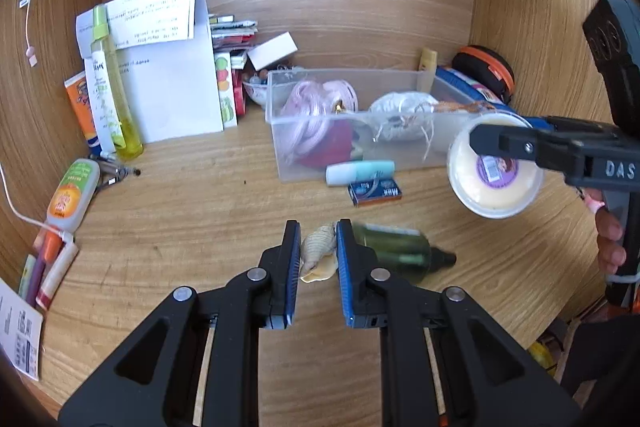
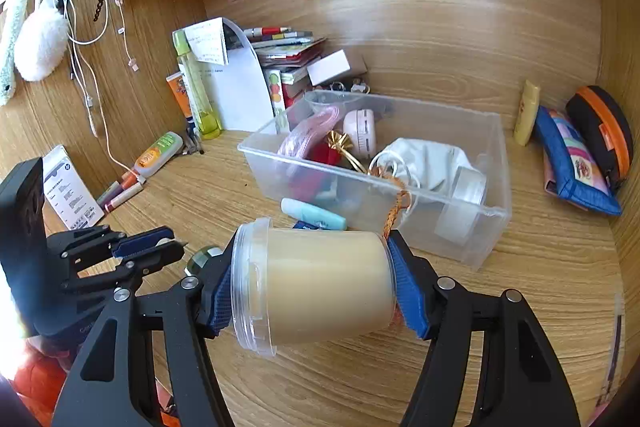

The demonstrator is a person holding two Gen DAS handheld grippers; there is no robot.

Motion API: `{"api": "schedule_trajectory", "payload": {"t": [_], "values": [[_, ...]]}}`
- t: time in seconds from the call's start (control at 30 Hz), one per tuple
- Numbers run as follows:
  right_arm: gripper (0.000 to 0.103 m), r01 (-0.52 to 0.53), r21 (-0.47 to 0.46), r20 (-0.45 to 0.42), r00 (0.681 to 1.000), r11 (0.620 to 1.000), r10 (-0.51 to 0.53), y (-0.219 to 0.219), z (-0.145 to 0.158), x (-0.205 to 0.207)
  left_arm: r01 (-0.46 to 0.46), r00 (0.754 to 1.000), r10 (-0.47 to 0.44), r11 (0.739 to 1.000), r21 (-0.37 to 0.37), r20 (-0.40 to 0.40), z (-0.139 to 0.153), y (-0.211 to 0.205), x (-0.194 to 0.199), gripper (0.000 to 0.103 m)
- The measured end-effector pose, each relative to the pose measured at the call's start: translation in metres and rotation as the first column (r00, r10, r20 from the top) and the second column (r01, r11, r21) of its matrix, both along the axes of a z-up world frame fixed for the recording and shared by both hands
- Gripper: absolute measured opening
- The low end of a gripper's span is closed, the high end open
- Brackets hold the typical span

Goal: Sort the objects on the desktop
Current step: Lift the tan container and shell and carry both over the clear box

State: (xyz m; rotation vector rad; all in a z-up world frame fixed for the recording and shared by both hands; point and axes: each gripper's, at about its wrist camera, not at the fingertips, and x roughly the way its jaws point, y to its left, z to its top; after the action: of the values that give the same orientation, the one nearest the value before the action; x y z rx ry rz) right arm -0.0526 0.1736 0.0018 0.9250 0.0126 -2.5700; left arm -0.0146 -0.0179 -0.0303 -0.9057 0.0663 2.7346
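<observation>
Left wrist view: the left tongs (image 1: 318, 259) are clamped narrow on a ribbed, cream-coloured seashell (image 1: 318, 253), lifted clear of the wooden worktop (image 1: 180, 227). The clear plastic storage bin (image 1: 280, 143) lies ahead of these tongs and a little to the right, already holding a pink cord bundle and a white cloth pouch, so the shell's way in looks to be forward and over the near wall. Just beyond the right pad, a dark green glass bottle (image 1: 400, 247) lies on its side on the worktop, its long axis running across the tongs, black cap pointing right. Off to the right, the right tongs (image 1: 486, 141) carry a tub in mid-air near the bin's right end.

Right wrist view: the right tongs (image 2: 316, 291) stand about half open, pads pressed on the lid end and base of a translucent round plastic tub of pale cream (image 2: 320, 283). Its long axis lies crosswise between the pads. The bin sits straight ahead, well within reach, and this hand looks the nearer. The left tongs sit low at the left edge.
</observation>
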Motion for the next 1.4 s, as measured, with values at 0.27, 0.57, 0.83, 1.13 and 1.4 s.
{"api": "schedule_trajectory", "payload": {"t": [0.27,0.57,0.83,1.13,1.4], "values": [[0.063,0.019,0.001,-0.038,0.999,1.0,-0.019,0.009,0.014,-0.001,0.003,0.999,-0.002,1.0,0.017,-0.033,0.014,0.004,-0.018,0.017],[0.063,0.049,-0.027,-0.058,0.997,0.998,-0.05,0.023,0.026,-0.016,0.014,0.998,-0.012,0.999,0.044,-0.054,0.025,0.011,-0.043,0.017],[0.063,0.066,-0.045,-0.055,0.996,0.997,-0.068,0.032,0.029,-0.035,0.033,0.998,-0.03,0.997,0.072,-0.049,0.032,0.015,-0.069,0.017],[0.063,0.114,-0.053,-0.032,0.993,0.992,-0.115,0.044,0.024,-0.057,0.084,0.996,-0.081,0.994,0.07,-0.048,0.038,0.03,-0.097,0.017],[0.063,0.155,-0.037,-0.021,0.988,0.987,-0.156,0.05,0.021,-0.075,0.125,0.992,-0.123,0.99,0.065,-0.031,0.034,0.041,-0.12,0.017]]}}
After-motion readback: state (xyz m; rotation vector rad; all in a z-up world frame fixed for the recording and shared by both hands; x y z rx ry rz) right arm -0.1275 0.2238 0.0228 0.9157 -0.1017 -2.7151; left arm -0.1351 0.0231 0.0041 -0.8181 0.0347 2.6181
